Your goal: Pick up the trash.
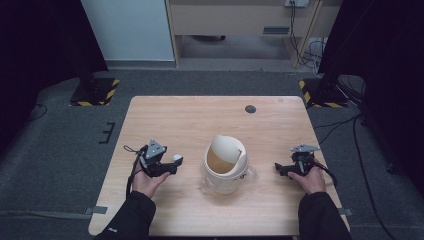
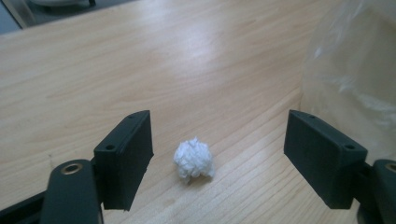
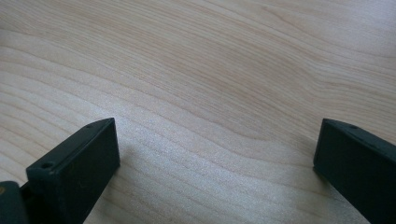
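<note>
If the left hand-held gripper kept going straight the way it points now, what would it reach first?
Probably the crumpled white paper ball lying on the table between the open jaws of the left hand-held gripper. The bin's clear plastic liner stands off to one side, likely outside that line.

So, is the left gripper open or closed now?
Open. In the left gripper view the two jaws of the left gripper stand wide apart, with the white paper ball lying on the table between them, untouched.

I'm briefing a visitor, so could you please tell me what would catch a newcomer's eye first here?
Probably the cream swing-lid bin with its clear liner, standing mid-table between the two hands. Next, the small white paper wad lying on the wooden table between the open left tongs; the right tongs gape over bare wood.
</note>
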